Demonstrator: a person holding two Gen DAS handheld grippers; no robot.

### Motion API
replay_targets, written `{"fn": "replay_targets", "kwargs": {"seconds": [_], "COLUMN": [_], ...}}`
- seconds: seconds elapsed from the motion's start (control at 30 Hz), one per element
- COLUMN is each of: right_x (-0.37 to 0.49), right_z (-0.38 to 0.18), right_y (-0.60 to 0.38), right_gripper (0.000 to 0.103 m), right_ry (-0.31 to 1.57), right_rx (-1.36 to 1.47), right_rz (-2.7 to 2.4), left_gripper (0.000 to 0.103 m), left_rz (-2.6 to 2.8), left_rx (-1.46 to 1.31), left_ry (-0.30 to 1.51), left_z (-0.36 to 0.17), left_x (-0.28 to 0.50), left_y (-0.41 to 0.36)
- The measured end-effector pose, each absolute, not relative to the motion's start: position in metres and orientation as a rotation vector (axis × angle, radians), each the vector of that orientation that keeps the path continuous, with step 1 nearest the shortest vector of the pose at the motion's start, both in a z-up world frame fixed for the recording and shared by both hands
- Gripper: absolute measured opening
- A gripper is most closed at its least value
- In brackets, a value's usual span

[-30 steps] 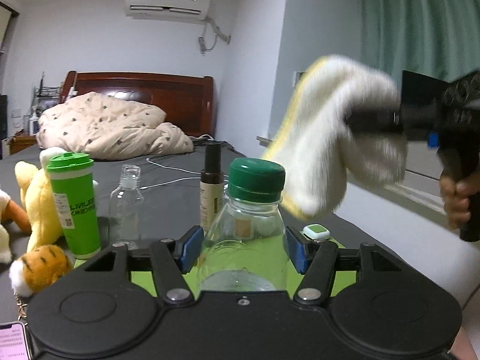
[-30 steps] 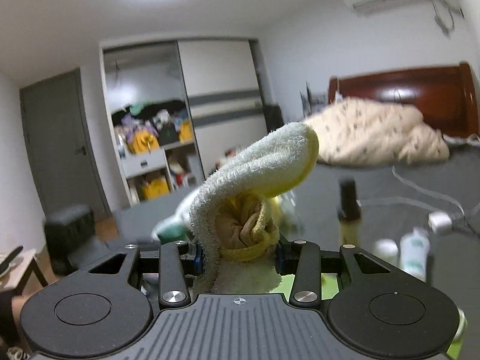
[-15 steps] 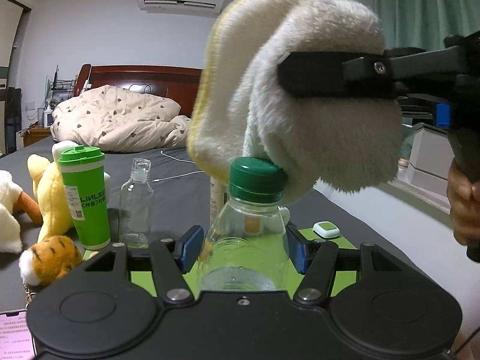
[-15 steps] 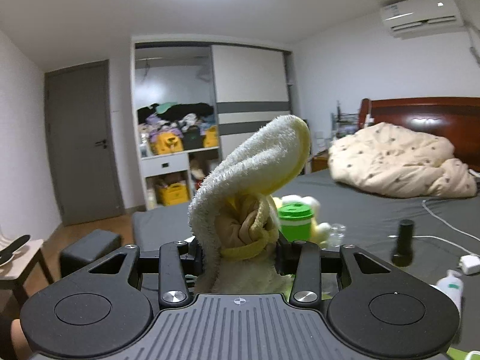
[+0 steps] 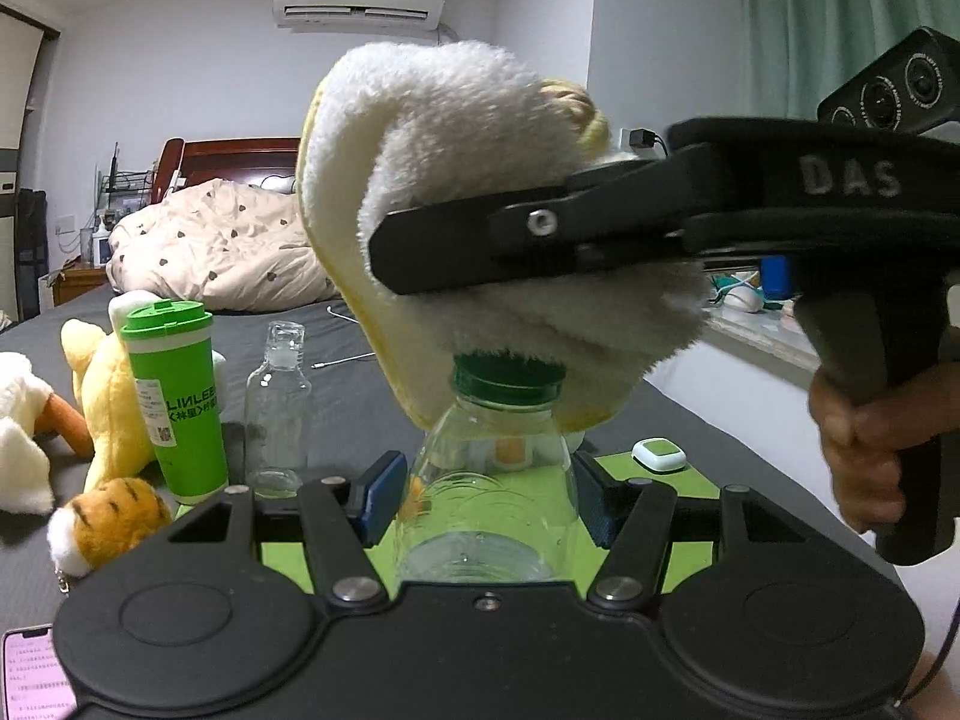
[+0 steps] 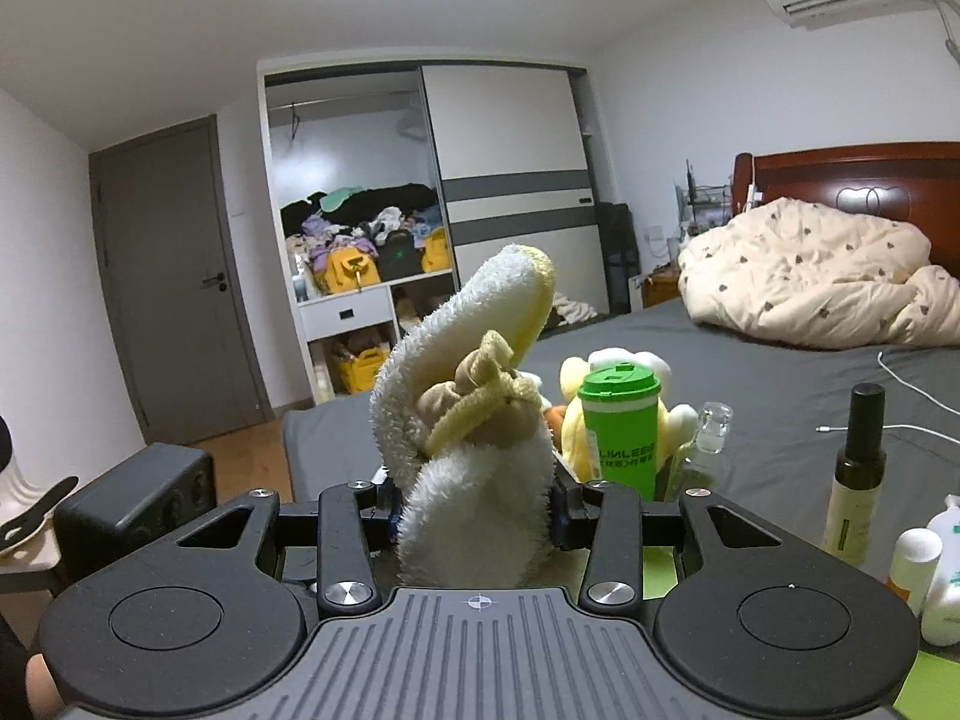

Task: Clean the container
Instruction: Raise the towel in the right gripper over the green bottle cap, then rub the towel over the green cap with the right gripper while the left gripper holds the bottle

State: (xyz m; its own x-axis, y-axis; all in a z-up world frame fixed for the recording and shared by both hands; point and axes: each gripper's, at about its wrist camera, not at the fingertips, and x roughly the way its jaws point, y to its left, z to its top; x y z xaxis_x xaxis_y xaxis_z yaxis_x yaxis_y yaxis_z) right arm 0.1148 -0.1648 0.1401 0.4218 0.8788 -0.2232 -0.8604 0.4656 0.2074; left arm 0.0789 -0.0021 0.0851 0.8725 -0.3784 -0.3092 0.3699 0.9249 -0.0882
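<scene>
Left fingers (image 5: 489,495) pinch the bottle (image 5: 487,480); right fingers (image 6: 474,498) pinch the cloth (image 6: 474,420) resting on its cap (image 5: 507,375).

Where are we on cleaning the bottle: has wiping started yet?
Just starting. Done: the left gripper has the clear bottle gripped upright, and the right gripper is clamped on the cloth. In hand: the cloth sits on the green cap, covering its top. Left: the bottle's sides look unwiped; the cloth touches only the cap.
</scene>
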Motion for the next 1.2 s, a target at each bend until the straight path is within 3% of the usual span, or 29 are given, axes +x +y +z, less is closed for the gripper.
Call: {"fn": "replay_targets", "kwargs": {"seconds": [0.43,1.2], "right_x": [0.146,0.096], "right_z": [0.130,0.136], "right_y": [-0.181,-0.217], "right_gripper": [0.042,0.042], "right_ry": [0.325,0.307], "right_rx": [0.100,0.065], "right_rz": [1.045,1.081], "left_gripper": [0.059,0.059], "left_rz": [-0.395,-0.377], "left_rx": [-0.052,-0.036], "left_ry": [0.342,0.362], "left_z": [0.086,0.086], "left_x": [0.081,0.081], "left_y": [0.000,-0.005]}}
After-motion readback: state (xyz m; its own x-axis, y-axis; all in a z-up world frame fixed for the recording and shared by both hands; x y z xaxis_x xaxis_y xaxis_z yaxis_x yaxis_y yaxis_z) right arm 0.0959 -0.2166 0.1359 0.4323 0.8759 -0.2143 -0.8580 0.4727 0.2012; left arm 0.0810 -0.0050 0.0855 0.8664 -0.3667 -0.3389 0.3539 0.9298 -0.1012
